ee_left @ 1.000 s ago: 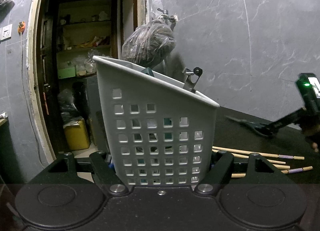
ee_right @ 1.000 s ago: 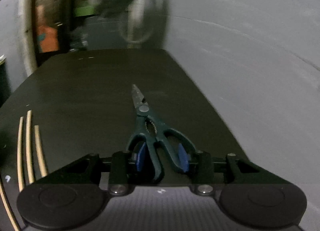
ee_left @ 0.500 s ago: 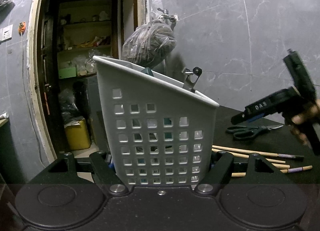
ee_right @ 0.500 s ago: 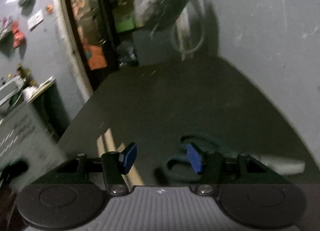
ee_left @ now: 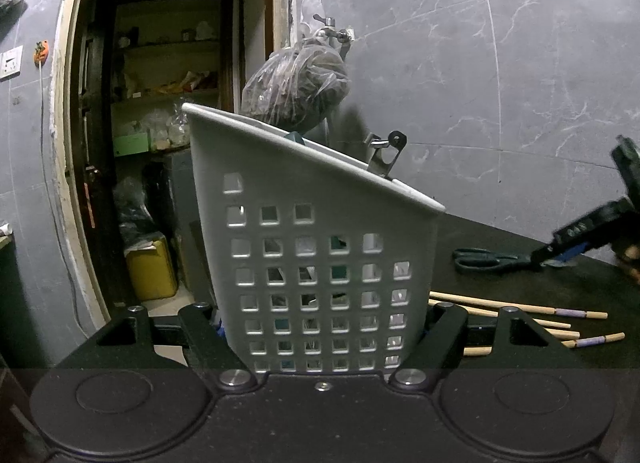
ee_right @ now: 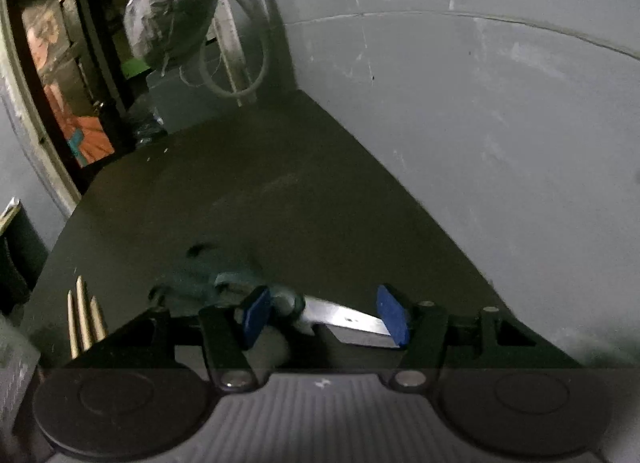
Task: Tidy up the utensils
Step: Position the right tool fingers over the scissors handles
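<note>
The right gripper (ee_right: 324, 317) has its 2 blue pads (ee_right: 256, 313) apart and opening wider, with the scissors (ee_right: 280, 301) lying crosswise between them on the dark counter (ee_right: 280, 199). The bright blade runs toward the right pad and the green handles stick out past the left one. The picture is blurred there, so I cannot tell whether either pad touches the steel, but nothing looks pinched.

That is the change. A second ago this gripper faced the scissors end-on, handles toward it. Half a second ago it was up off the counter. Now it has dropped back over them from a new angle, so they lie across the gap. I take that as lining up for a pinch near the pivot, not a grip yet made.

The left gripper (ee_left: 324, 327) has not budged. Its fingers are closed on the base of the white perforated basket (ee_left: 320, 247) and hold it tipped, with a metal tool (ee_left: 386, 155) already poking over the rim.

Measured from that basket, the scissors lie well off to its right, farther back on the counter. The wooden chopsticks (ee_left: 520, 321) lie nearer, just beside its right foot. So the scissors and chopsticks are still out, and the scissors look to be next in.
</note>
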Demonstrator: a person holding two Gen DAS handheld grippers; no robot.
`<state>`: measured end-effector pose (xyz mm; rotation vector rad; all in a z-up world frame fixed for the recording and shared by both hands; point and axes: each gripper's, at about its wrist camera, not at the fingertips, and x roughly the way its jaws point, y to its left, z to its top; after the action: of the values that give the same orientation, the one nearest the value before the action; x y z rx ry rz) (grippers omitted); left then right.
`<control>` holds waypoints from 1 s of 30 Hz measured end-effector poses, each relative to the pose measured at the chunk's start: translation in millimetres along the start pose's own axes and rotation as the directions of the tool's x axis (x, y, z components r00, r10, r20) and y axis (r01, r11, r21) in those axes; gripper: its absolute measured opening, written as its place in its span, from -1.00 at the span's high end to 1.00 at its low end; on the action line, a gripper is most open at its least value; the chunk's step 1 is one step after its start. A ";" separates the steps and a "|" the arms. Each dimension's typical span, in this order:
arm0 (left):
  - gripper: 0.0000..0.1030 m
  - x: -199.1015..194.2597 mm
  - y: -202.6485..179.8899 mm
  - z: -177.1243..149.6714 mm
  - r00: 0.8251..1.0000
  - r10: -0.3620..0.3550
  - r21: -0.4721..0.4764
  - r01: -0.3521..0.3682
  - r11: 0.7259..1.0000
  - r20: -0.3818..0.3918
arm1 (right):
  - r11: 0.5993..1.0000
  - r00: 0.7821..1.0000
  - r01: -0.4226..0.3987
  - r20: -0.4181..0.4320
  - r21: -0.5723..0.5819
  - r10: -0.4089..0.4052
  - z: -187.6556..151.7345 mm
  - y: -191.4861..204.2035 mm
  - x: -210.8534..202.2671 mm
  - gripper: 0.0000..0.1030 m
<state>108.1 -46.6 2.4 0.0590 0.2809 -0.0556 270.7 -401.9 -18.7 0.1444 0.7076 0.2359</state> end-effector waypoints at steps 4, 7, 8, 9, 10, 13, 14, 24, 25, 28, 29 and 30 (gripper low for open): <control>-0.50 -0.5 -0.1 0.1 1.000 0.001 -0.001 -0.001 1.000 -0.001 | 0.998 0.999 -0.033 -0.022 -0.058 0.031 -15.0 19.0 -20.7 -0.29; -0.50 -0.4 1.3 0.1 1.000 0.004 -0.005 -0.004 1.000 -0.002 | 0.994 0.999 -0.041 -0.033 -0.098 0.037 -16.7 32.9 -27.8 -0.29; -0.50 -0.6 1.9 0.0 1.000 0.004 -0.010 -0.004 1.000 -0.003 | 0.994 0.999 -0.044 -0.035 -0.103 0.041 -16.9 35.0 -28.9 -0.30; -0.50 -0.5 1.9 0.0 1.000 0.004 -0.010 -0.004 1.000 -0.003 | 0.993 0.999 -0.046 -0.034 -0.105 0.042 -17.2 36.3 -31.1 -0.30; -0.50 -0.7 1.4 -0.1 1.000 0.005 -0.008 -0.005 1.000 -0.002 | 0.993 0.999 -0.045 -0.032 -0.109 0.041 -17.2 37.4 -32.1 -0.32; -0.50 -0.3 0.9 0.1 1.000 0.003 -0.009 -0.003 1.000 -0.001 | 0.994 0.999 -0.036 -0.015 -0.108 0.035 -17.0 37.6 -35.8 -0.35; -0.50 -0.3 0.9 0.0 1.000 0.003 -0.009 -0.003 1.000 -0.001 | 0.994 0.999 -0.035 -0.009 -0.107 0.034 -16.1 37.9 -36.9 -0.37; -0.50 -0.3 1.2 -1.1 1.000 0.001 -0.009 -0.001 1.000 0.001 | 0.981 0.998 0.047 0.045 -0.189 -0.039 14.9 60.1 -14.4 -0.82; -0.50 -0.3 1.3 -1.0 1.000 0.001 -0.009 -0.001 1.000 0.000 | 0.979 0.998 0.054 0.044 -0.199 -0.046 17.9 62.8 -11.4 -0.89; -0.50 -0.4 1.6 -0.9 1.000 -0.001 -0.008 0.001 1.000 -0.001 | 0.964 0.995 0.090 0.056 -0.249 -0.078 26.3 72.6 -1.0 -0.99; -0.50 -0.5 1.9 -0.8 1.000 -0.002 -0.008 0.002 1.000 -0.001 | 0.958 0.994 0.103 0.059 -0.266 -0.091 28.3 76.1 2.4 -0.99; -0.50 -0.5 1.8 -0.6 1.000 -0.002 -0.008 0.002 1.000 -0.001 | 0.954 0.993 0.111 0.059 -0.280 -0.098 30.4 79.2 6.7 -0.99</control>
<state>107.6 -44.7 2.1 0.0506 0.2823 -0.0566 282.5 -325.4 16.6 -0.1607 0.6286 0.2292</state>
